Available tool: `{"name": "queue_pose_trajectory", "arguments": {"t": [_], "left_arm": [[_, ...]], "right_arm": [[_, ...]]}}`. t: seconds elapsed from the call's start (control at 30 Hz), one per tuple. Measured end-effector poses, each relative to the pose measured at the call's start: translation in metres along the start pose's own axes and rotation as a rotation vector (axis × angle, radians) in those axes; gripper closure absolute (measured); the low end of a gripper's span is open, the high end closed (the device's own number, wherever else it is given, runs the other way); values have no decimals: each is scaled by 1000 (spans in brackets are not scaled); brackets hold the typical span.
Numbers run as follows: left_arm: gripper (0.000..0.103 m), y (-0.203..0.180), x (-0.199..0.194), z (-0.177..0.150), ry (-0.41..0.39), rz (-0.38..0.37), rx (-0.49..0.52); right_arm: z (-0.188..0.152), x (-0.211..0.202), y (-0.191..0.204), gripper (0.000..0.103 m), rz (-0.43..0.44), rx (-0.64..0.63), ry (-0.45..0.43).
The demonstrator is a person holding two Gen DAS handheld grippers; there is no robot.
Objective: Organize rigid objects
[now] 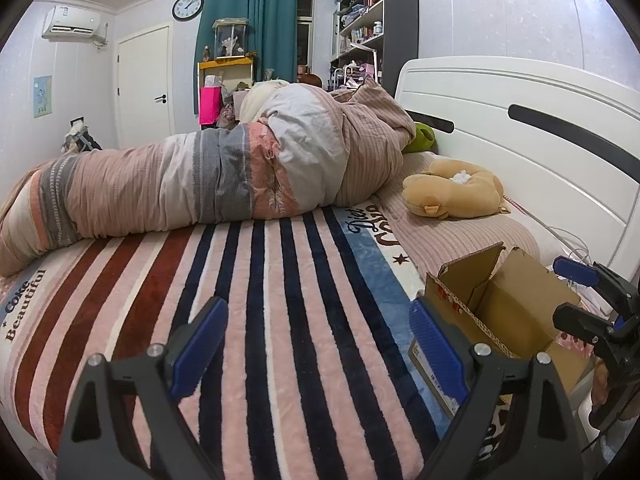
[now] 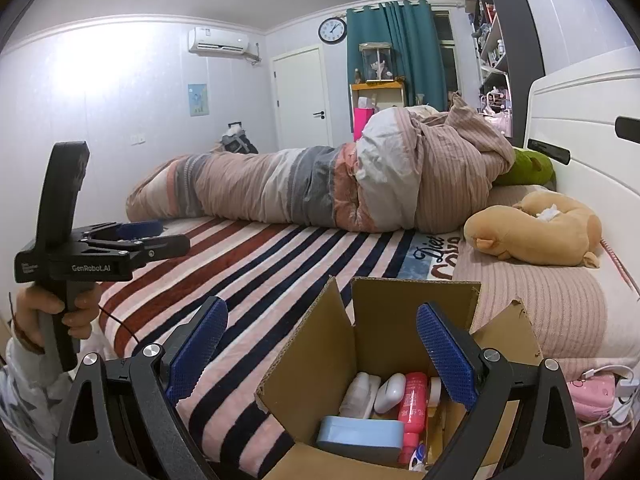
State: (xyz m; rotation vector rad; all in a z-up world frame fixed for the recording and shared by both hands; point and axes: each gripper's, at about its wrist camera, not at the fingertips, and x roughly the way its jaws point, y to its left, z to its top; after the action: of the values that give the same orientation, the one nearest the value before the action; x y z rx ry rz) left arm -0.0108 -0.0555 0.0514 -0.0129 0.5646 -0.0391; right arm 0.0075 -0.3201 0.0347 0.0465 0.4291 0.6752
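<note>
Here the cardboard box (image 2: 320,360) sits on the striped blanket (image 1: 260,300) printed "Coke Beautiful", holding a red bottle (image 2: 412,404) and blue case (image 2: 360,432). The right gripper (image 2: 320,356) and the "GenRobot.AI" left gripper (image 1: 316,352) both have fingers apart, empty.

Blanket (image 1: 256,280): pink, dark red and navy stripes. Rolled quilt (image 1: 224,176): pink, grey, white bands. Cardboard box (image 2: 320,360): brown. Case (image 2: 360,434): pale blue. Bottle (image 2: 412,404): red. Plush toy (image 2: 532,232): tan. Curtain (image 1: 252,24): teal.

Right gripper (image 2: 320,348) poised over open brown cardboard box (image 2: 308,364)
Jaws wide apart; red plastic bottle (image 2: 412,400) and light-blue oval case (image 2: 360,432) lie inside.
</note>
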Motion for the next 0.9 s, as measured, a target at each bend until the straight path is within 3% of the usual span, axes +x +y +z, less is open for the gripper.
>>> {"name": "queue_pose_trajectory", "arguments": {"t": [0.9], "left_arm": [[12, -2, -2, -1, -2, -1, -2]], "right_arm": [[-1, -1, -1, 8, 0, 1, 0]]}}
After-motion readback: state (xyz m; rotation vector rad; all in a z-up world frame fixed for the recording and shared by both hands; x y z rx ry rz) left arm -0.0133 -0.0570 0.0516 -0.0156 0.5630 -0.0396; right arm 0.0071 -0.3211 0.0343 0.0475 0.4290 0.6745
